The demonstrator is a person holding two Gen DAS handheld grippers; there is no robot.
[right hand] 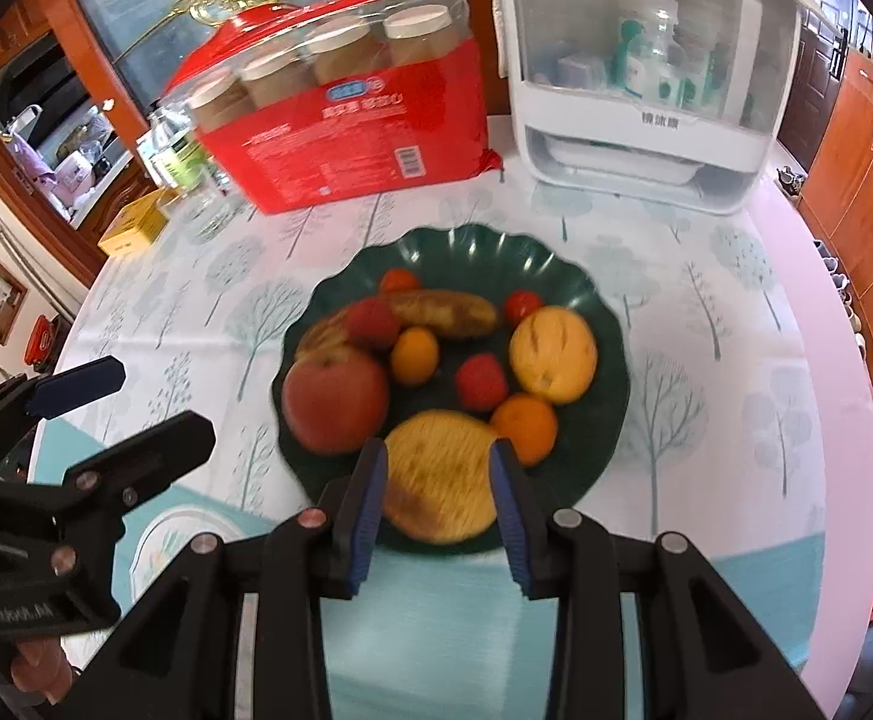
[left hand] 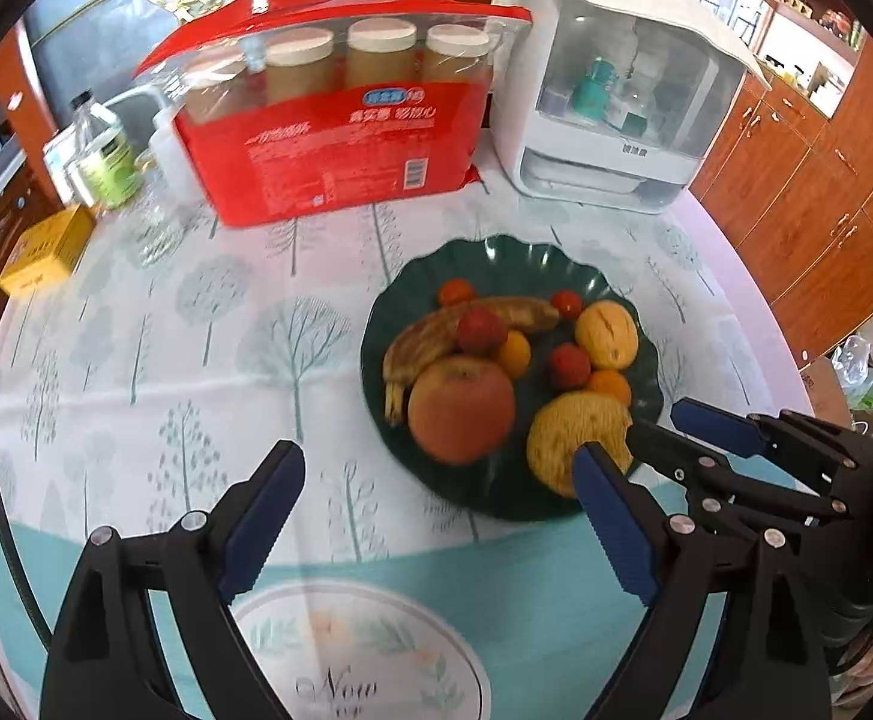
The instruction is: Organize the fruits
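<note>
Fruits, all gathered on the scalloped dark-green plate [left hand: 616, 276] on the counter [left hand: 196, 330], we judge sorted; our left hand-held gripper [left hand: 436, 516] gapes empty, the right hand-held gripper [right hand: 439, 516], narrowly parted, holds nothing.

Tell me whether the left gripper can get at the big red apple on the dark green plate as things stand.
Probably yes. The left gripper is open and empty, and the big red apple sits at the near edge of the dark green scalloped plate, nothing lying over it.
</note>
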